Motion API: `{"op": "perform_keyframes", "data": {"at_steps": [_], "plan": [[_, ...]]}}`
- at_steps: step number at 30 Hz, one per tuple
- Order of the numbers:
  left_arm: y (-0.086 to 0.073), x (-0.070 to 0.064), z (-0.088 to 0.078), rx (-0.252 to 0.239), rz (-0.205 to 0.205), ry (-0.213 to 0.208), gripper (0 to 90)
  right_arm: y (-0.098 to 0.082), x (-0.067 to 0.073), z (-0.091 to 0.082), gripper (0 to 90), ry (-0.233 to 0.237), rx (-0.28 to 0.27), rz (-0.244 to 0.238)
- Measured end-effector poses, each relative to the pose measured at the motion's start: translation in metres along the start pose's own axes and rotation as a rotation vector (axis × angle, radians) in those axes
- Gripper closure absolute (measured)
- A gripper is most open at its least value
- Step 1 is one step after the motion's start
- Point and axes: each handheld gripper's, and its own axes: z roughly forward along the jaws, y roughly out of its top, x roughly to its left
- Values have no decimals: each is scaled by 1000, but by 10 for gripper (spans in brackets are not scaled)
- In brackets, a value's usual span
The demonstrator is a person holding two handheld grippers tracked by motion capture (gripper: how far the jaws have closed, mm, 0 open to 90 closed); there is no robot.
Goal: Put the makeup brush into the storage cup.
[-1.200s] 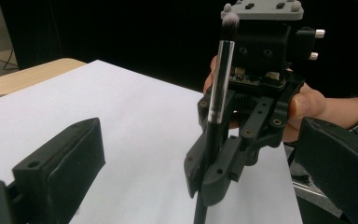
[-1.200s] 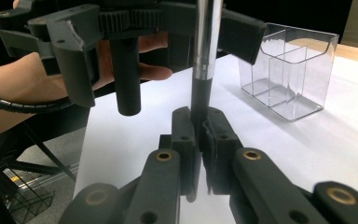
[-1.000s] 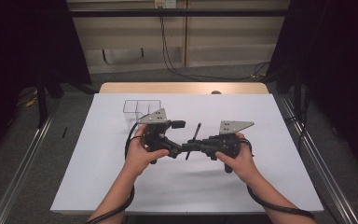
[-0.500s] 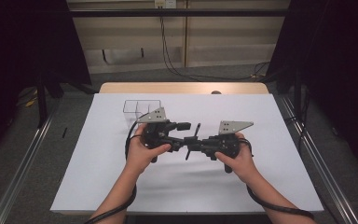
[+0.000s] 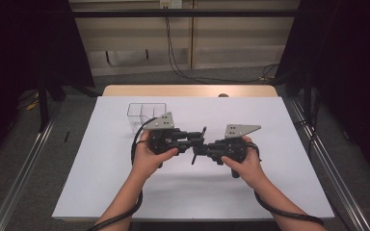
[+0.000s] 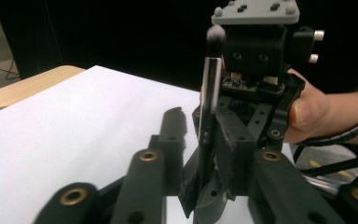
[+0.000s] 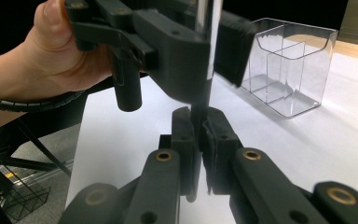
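Observation:
A makeup brush (image 5: 204,131) with a silver ferrule and dark bristles (image 6: 210,74) stands upright between my two grippers, which face each other above the middle of the white-covered table (image 5: 101,183). My right gripper (image 5: 196,150) is shut on the brush's dark handle, seen pinched between its pads in the right gripper view (image 7: 200,126). My left gripper (image 5: 197,138) has just been closing and now clamps the ferrule (image 7: 209,28) higher up; its jaws (image 6: 200,135) flank the brush. A hand holds each gripper.
A clear plastic organizer (image 5: 147,113) with compartments stands on the white sheet behind the left gripper, also at the upper right of the right gripper view (image 7: 289,65). The wooden table edge (image 5: 188,90) lies beyond. Metal rails run along both sides.
The left gripper's jaws, wide apart a second ago, have closed in around the brush. Both hands and the right gripper have stayed in place.

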Motion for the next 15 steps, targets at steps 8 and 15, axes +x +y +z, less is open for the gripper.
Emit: {"op": "perform_keyframes", "data": {"at_steps": [8, 15], "plan": [[0, -3, -1, 8, 25, 12, 838, -1, -1, 0, 842, -3, -1, 2], [1, -3, -2, 10, 29, 28, 839, -2, -1, -1, 813, -5, -6, 2]]}}
